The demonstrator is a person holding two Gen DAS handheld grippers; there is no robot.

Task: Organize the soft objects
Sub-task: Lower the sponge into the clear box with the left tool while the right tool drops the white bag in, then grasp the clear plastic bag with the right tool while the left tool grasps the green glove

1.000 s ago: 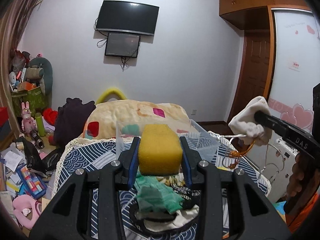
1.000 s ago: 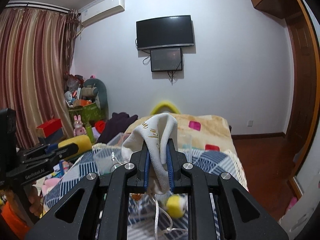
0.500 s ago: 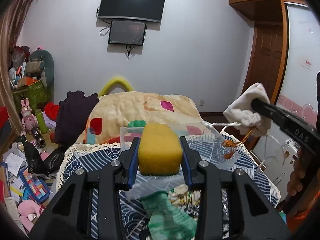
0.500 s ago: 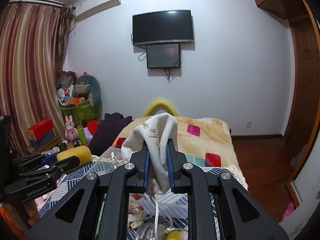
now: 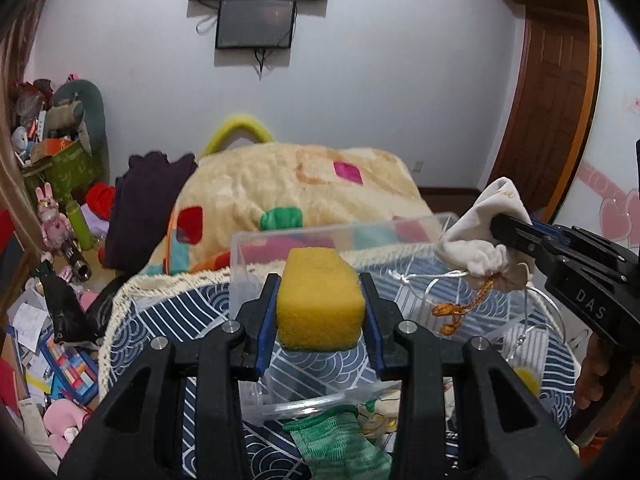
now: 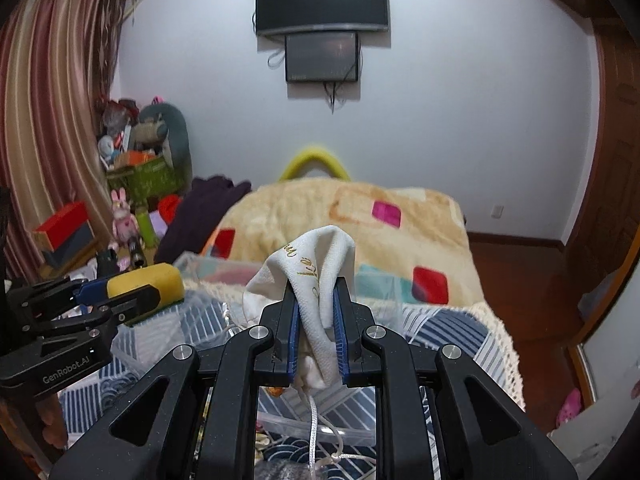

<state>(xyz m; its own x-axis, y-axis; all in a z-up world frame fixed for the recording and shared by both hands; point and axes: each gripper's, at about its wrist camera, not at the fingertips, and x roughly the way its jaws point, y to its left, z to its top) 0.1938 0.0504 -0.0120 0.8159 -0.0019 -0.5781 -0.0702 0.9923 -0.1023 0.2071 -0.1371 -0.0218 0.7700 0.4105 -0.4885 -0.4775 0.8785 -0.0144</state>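
My left gripper (image 5: 320, 312) is shut on a yellow sponge (image 5: 319, 300), held over a clear plastic box (image 5: 344, 236) that stands on the blue patterned bedspread (image 5: 168, 320). My right gripper (image 6: 316, 316) is shut on a white drawstring pouch (image 6: 316, 264), whose cord hangs down below the fingers. In the left wrist view that pouch (image 5: 484, 236) hangs over the box's right side, orange tassels dangling from it. In the right wrist view the sponge (image 6: 146, 280) shows at the left, over the box's near left part. A green knitted cloth (image 5: 336, 444) lies in front of the box.
A cream blanket (image 5: 288, 184) with coloured squares is heaped behind the box. A dark purple garment (image 5: 144, 200) lies at its left. Toys, boxes and papers crowd the floor (image 5: 52, 320) on the left. A television (image 6: 322, 0) hangs on the far wall; a wooden door (image 5: 556, 92) stands right.
Both grippers have moved forward towards the clear box with sponge and pouch still held. The box now lies right under the sponge; the green cloth has slid to the bottom edge.
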